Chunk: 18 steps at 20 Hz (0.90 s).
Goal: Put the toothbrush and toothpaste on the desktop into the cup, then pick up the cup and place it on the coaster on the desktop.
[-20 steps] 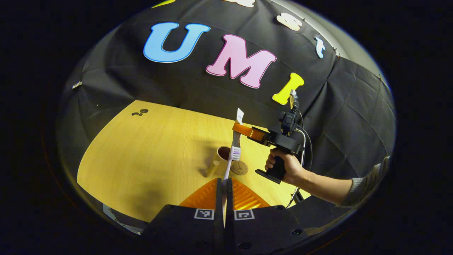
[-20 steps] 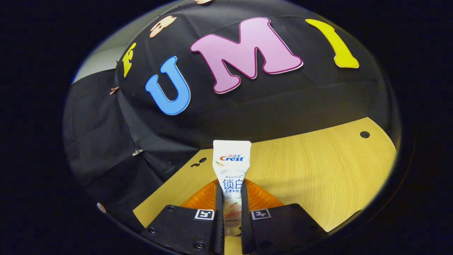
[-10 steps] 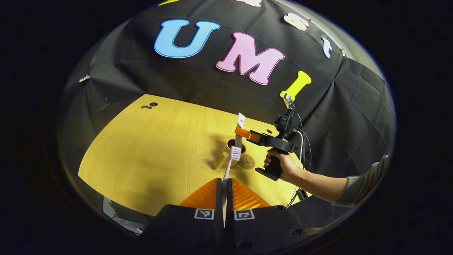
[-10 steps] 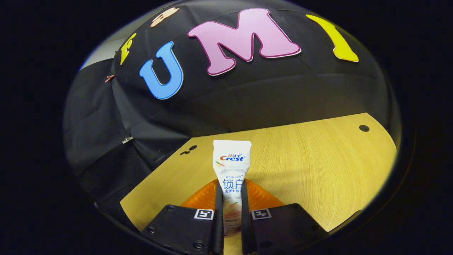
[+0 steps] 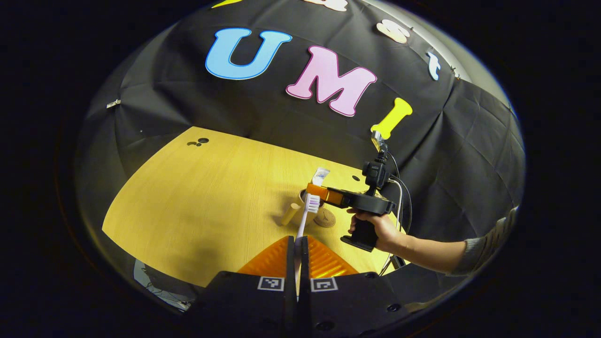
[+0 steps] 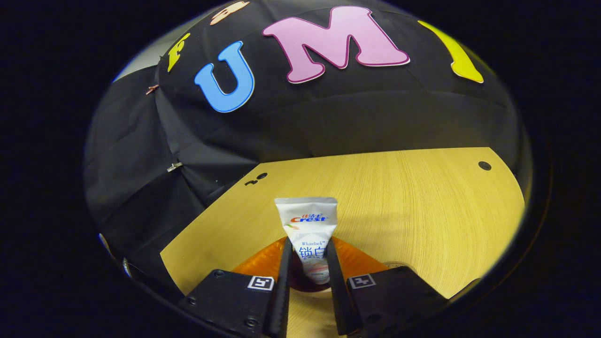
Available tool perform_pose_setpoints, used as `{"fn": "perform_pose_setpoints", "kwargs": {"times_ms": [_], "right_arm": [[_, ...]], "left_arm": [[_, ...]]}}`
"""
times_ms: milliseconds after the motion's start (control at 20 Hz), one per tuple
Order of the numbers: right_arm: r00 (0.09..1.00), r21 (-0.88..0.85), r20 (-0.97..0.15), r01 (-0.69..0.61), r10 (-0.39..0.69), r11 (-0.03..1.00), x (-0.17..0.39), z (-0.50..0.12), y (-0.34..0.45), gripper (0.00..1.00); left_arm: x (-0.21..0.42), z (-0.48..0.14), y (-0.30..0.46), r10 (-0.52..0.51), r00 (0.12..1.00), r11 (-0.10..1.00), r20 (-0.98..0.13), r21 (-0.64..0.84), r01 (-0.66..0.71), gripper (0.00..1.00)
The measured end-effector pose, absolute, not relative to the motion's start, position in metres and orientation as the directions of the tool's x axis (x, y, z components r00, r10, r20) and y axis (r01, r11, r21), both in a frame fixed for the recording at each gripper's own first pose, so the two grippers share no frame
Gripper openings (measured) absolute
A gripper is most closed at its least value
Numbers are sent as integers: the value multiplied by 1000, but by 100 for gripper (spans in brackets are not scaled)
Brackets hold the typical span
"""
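Toothpaste (image 6: 307, 230) stands loose between parted right gripper (image 6: 307, 277) fingers; left gripper (image 5: 296, 244) clamps toothbrush (image 5: 306, 213).

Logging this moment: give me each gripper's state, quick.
Left gripper: closed on the toothbrush.
Right gripper: jaws spread apart, the toothpaste standing between them in the cup.

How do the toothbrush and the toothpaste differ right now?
The toothpaste is a wide, flat tube; the toothbrush is thin. The toothpaste's lower end is down in the cup, between opened fingers of the right claw; the toothbrush is clamped in the left claw, above the table.
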State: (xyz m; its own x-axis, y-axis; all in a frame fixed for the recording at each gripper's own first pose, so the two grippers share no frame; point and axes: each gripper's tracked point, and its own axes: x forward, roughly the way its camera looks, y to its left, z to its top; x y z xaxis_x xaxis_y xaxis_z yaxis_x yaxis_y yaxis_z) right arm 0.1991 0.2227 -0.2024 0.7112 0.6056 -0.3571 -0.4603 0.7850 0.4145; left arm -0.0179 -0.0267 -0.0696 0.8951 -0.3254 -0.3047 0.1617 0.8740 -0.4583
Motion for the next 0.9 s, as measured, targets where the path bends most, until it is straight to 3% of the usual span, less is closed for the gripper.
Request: {"fn": "perform_pose_setpoints", "kwargs": {"times_ms": [100, 150, 200, 250, 300, 900], "right_arm": [[709, 425, -360, -454, 606, 783, 193, -198, 219, 47], [709, 429, -361, -450, 606, 783, 190, -194, 216, 31], [707, 436, -363, -447, 607, 781, 186, -192, 213, 49], [705, 442, -366, -443, 608, 780, 182, -190, 210, 32], [706, 443, -368, -439, 605, 782, 177, -189, 205, 49], [637, 429, -479, -430, 604, 794, 58, -200, 127, 49]], "left_arm": [[-19, -66, -32, -328, 898, 872, -295, -461, 167, 6], [-18, -63, -34, -329, 899, 870, -288, -463, 169, 6], [-17, -61, -35, -330, 901, 868, -281, -466, 172, 6], [-16, -56, -36, -331, 904, 865, -271, -470, 176, 6], [-14, -51, -38, -334, 907, 862, -256, -473, 183, 6], [71, 34, -60, -387, 922, 813, -27, -483, 327, 6]]}}
